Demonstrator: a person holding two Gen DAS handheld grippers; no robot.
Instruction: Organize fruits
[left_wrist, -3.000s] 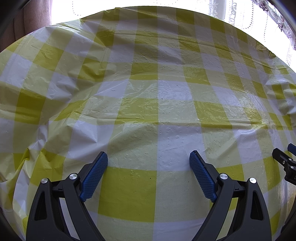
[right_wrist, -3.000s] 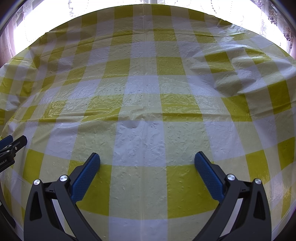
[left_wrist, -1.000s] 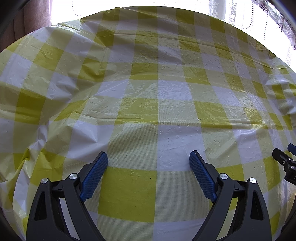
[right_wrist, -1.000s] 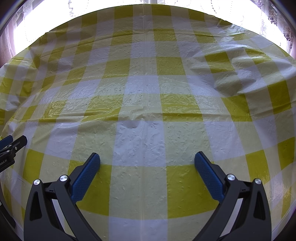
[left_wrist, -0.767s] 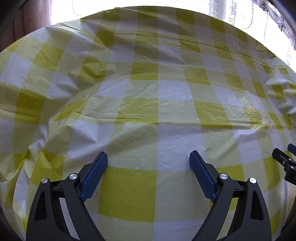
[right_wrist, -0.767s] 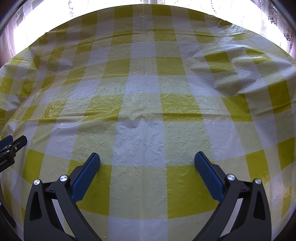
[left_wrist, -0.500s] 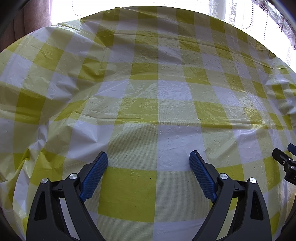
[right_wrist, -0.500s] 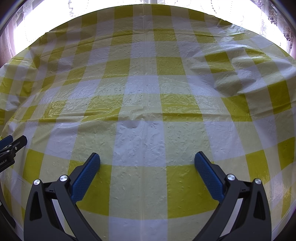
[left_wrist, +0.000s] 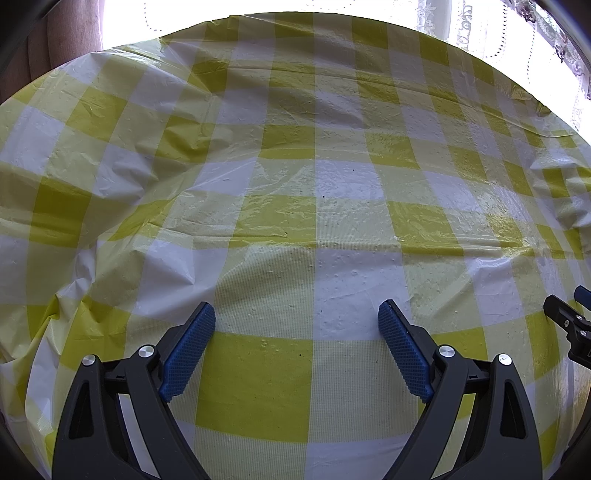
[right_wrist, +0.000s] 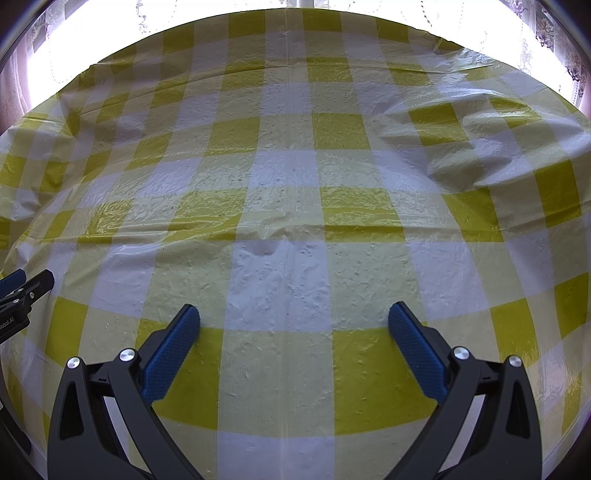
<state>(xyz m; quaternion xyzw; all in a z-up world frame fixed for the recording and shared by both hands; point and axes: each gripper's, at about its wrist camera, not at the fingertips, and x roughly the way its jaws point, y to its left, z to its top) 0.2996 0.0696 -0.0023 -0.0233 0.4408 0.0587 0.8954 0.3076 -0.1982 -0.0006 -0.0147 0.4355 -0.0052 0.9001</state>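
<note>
A: What do we see under our hands?

B: We see the surface (left_wrist: 317, 184), covered with a yellow and white checked plastic cloth (right_wrist: 288, 206). The cloth is wrinkled, with raised folds at the far right in the right wrist view and at the left side in the left wrist view.

A: And our left hand-held gripper (left_wrist: 297, 317)?

B: Its jaws are spread wide, and only the cloth shows between the blue pads (left_wrist: 188, 350). It points down at a slant.

A: The right hand-held gripper (right_wrist: 293, 321)?

B: The same: spread wide, holding nothing. Each one appears at the edge of the other's view, so they are side by side.

A: Where are the fruits?

B: We cannot tell; no view shows any fruit. Behind the far edge there is bright light and a lace curtain (left_wrist: 546, 33).
</note>
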